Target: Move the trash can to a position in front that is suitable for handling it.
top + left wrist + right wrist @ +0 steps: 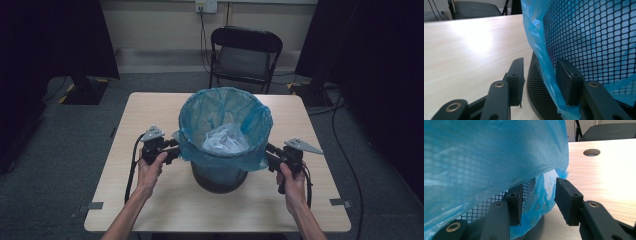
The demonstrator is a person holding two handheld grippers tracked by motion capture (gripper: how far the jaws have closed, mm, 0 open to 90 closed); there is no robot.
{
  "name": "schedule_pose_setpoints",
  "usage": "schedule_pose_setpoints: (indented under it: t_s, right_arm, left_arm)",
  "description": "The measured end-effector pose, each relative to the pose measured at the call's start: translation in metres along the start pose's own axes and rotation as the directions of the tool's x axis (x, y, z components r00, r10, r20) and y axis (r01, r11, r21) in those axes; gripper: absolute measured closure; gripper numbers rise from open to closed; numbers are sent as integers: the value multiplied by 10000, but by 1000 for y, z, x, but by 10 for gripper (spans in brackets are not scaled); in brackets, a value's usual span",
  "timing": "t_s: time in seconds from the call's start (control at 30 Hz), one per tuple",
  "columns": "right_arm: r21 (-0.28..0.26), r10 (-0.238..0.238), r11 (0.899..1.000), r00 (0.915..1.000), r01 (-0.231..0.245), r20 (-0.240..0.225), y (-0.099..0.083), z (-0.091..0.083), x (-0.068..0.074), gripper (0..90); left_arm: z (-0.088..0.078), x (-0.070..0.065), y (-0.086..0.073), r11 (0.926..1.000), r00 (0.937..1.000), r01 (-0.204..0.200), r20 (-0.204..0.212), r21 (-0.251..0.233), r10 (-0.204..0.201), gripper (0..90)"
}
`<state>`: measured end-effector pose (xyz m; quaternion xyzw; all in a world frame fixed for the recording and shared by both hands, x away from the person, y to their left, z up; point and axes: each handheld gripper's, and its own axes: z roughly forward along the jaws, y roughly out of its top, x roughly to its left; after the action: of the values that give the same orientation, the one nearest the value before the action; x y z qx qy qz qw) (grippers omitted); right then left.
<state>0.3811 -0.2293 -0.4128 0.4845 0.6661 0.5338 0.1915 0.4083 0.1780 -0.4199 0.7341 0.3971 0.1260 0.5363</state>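
Fingers [517,75] of both grippers gape around the bag [225,117] skirt, unclamped.
Closing on thin film alone may tear it or tip the bin [220,177].

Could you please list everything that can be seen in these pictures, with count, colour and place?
Mesh bin: one, black, middle of the table.
Bag liner: one, blue, inside the bin with its edge folded down over the rim.
Crumpled paper: one wad, white, inside the liner.
Table: one, light wood, centre of the room.
Folding chair: one, black, behind the table.
Wall socket: one, white, on the far wall.
Left tool: one, black, jaws apart astride the liner's hanging edge at the bin's left side.
Right tool: one, black, jaws apart around the liner's edge at the bin's right side.
Hands: two, each holding a tool.
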Motion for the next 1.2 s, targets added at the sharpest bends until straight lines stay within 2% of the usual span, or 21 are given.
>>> schedule_pose_setpoints:
  t_s: [0.03, 0.13, 0.2, 0.33, 0.37, 0.47, 0.57, 0.63, 0.67, 0.7, 0.73, 0.83, 0.9, 0.93, 0.97, 1.0, 1.07, 1.1, 1.2]
  right_arm:
    - [61, 17, 10000, 10000, -17, -94, -3, -4, 4, 570]
    - [150, -211, 9997, 9997, 213, -132, -5, -10, 10, 564]
    - [156, -187, 9997, 9997, 190, -149, -8, -14, 13, 553]
    - [165, -146, 9998, 9997, 149, -193, -11, -21, 13, 542]
    - [123, -101, 9999, 9996, 105, -278, -13, -24, 10, 516]
    - [101, -76, 9999, 9996, 79, -281, -15, -30, 8, 512]
    - [140, -282, 9995, 9994, 285, -191, -15, -34, 8, 508]
    - [160, -510, 9986, 9987, 510, 12, -14, -35, 4, 335]
    - [160, -510, 9986, 9987, 510, 12, -14, -35, 4, 335]
    - [189, -550, 9983, 9985, 549, 24, -12, -35, 1, 272]
    - [103, -161, 9998, 9994, 164, -290, -9, -35, -6, 252]
    - [-7, -437, 9990, 9990, 437, -138, -4, -37, -6, 252]
    - [-170, -447, 9989, 9975, 438, -550, 5, -40, -8, 255]
    - [-170, -447, 9989, 9975, 438, -550, 5, -40, -8, 255]
    - [-166, -500, 9987, 9972, 491, -562, 7, -40, -9, 264]
    - [-222, -637, 9978, 9959, 624, -637, 9, -41, -11, 282]
    - [-250, -620, 9979, 9953, 603, -744, 10, -41, -13, 286]
    - [-240, -645, 9978, 9941, 626, -876, 12, -43, -15, 310]
    - [-365, -631, 9976, 9928, 596, -1018, 17, -48, -17, 337]
  left_arm:
    - [-7, -3, -3, 9998, 9998, -183, -94, 123, 184, 545]
    - [-13, -6, -9, 10000, 10000, -50, 17, -35, 50, 556]
    - [-16, -8, -12, 10000, 10000, -60, 78, -52, 60, 556]
    - [-23, -18, -17, 9998, 9994, -216, 256, 8, 215, 554]
    - [-24, -19, -18, 9998, 9994, -202, 298, 10, 201, 546]
    - [-24, -26, -22, 9997, 9983, -225, 528, -27, 226, 529]
    - [-25, -27, -22, 9994, 9976, -340, 608, 33, 337, 514]
    - [-26, -25, -19, 9982, 9975, -516, 502, 313, 500, 418]
    - [-26, -25, -19, 9982, 9975, -516, 502, 313, 500, 384]
    - [-25, -24, -18, 9978, 9971, -534, 559, 389, 512, 384]
    - [-26, -22, -17, 9981, 9973, -415, 621, 452, 386, 356]
    - [-27, -21, -16, 9976, 9963, -406, 774, 560, 362, 329]
    - [-28, -18, -13, 9968, 9949, -396, 959, 701, 328, 310]
    - [-28, -18, -13, 9968, 9949, -396, 959, 701, 328, 295]
    - [-30, -17, -13, 9976, 9963, -353, 805, 595, 304, 295]
    - [-32, -16, -13, 9986, 9960, -178, 880, 495, 134, 292]
    - [-35, -11, -12, 9983, 9964, -111, 841, 563, 63, 293]
    - [-40, -5, -12, 9994, 9951, 80, 984, 347, -114, 282]
    - [-46, -1, -10, 9997, 9947, 135, 1013, 182, -153, 280]
